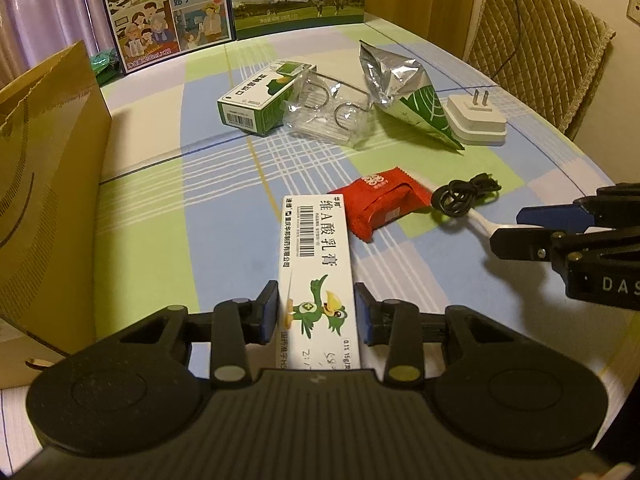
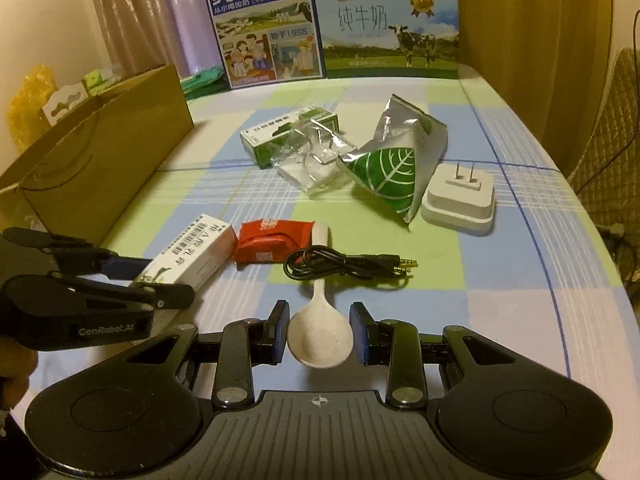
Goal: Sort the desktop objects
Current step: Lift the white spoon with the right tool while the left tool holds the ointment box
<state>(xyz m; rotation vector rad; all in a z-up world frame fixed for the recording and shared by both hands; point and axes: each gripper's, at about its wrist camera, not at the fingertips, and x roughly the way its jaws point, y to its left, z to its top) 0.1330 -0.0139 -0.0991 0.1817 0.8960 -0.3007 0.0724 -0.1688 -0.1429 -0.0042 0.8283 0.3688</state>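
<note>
A long white ointment box (image 1: 316, 248) with a green bird printed on it lies on the checked tablecloth (image 1: 160, 220). My left gripper (image 1: 316, 312) is shut on its near end, a blue pad against each long side. The right wrist view shows the same box (image 2: 192, 252) and left gripper (image 2: 160, 280) at the left. A cream spoon (image 2: 316, 320) lies with its bowl toward me, and my right gripper (image 2: 320, 338) is shut on the bowl. From the left wrist, the right gripper (image 1: 508, 227) comes in from the right over the spoon (image 1: 486, 222).
A red snack packet (image 2: 272, 242) and a coiled black audio cable (image 2: 340, 268) lie just past the spoon. Farther back are a white plug adapter (image 2: 460, 204), a silver-green bag (image 2: 392, 164), clear plastic packaging (image 1: 324, 112) and a green-white box (image 1: 260, 100). A brown paper bag (image 1: 48, 200) stands left; milk cartons (image 2: 260, 28) line the back.
</note>
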